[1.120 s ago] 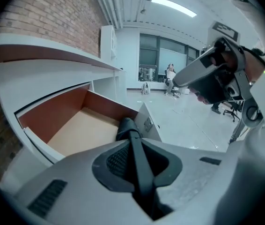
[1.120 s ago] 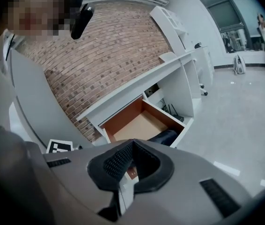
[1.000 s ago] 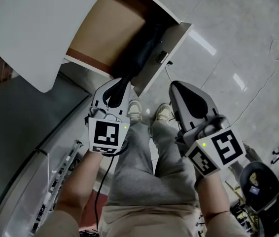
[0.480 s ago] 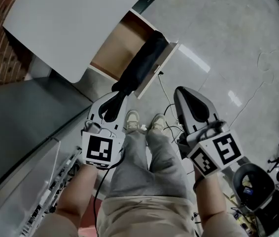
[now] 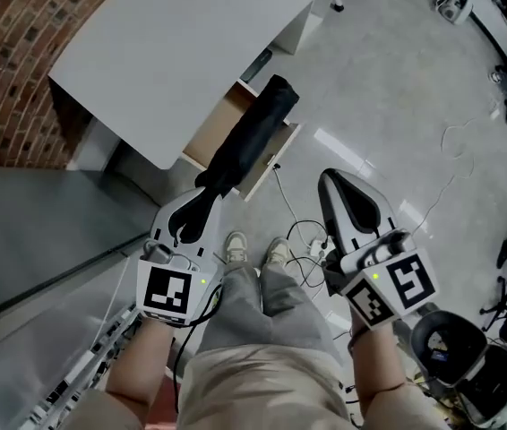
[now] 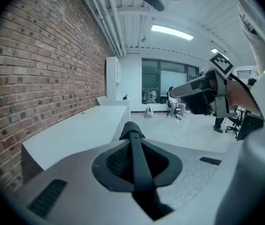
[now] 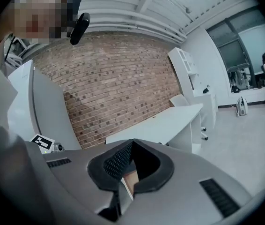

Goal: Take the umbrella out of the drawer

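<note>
Umbrella (image 5: 247,139) is hanging above the open drawer (image 5: 212,134), with its near end pinched in our left gripper (image 5: 203,197). We are keeping the pinch firm and the lift steady, so the far end clears the drawer front. Our right gripper (image 5: 331,181), beside the drawer, is resting pressed together, empty. Since a second ago, the umbrella is rising out of the drawer.

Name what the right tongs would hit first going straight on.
Probably the white desk: the shut right tongs aim at its near end, brick wall behind. Nothing nearer shows; depth is unclear.
</note>
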Demonstrator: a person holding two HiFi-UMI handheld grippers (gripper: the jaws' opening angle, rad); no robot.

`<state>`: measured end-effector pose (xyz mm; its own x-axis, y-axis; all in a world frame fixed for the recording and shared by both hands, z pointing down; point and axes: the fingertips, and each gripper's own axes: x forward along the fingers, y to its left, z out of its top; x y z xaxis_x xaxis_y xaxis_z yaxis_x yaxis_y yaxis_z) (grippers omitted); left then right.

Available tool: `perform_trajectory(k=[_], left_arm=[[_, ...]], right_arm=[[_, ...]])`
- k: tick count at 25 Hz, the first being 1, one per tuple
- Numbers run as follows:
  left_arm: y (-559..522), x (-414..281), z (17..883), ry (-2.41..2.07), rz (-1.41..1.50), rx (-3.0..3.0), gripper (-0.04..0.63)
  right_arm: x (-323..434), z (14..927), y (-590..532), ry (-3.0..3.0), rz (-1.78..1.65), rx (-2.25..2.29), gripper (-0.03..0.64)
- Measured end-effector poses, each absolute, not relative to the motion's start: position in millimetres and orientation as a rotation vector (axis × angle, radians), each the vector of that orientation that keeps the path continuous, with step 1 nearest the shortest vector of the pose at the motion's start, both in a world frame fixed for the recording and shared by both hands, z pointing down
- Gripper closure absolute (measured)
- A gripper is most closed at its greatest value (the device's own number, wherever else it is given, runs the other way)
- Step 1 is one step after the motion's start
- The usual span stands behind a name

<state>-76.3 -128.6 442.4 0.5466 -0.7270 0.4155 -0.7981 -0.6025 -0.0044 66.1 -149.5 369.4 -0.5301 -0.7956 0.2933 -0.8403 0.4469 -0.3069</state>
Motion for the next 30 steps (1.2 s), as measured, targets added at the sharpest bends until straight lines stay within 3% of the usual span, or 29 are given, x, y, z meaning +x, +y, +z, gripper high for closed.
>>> perform_trajectory(k=[18,30], left_arm=[[-79.4,-69.7,221.4,-1.462,0.285,2.751,0.552],[-42.0,-81.1,163.1,-1.483,0.148,2.807,0.551]], right_arm=[[76.2,155.6,-89.6,-2.776,0.172,1.503,0.61],[80.7,102.7,-47.9,-2.828,-0.011,1.479,0.609]])
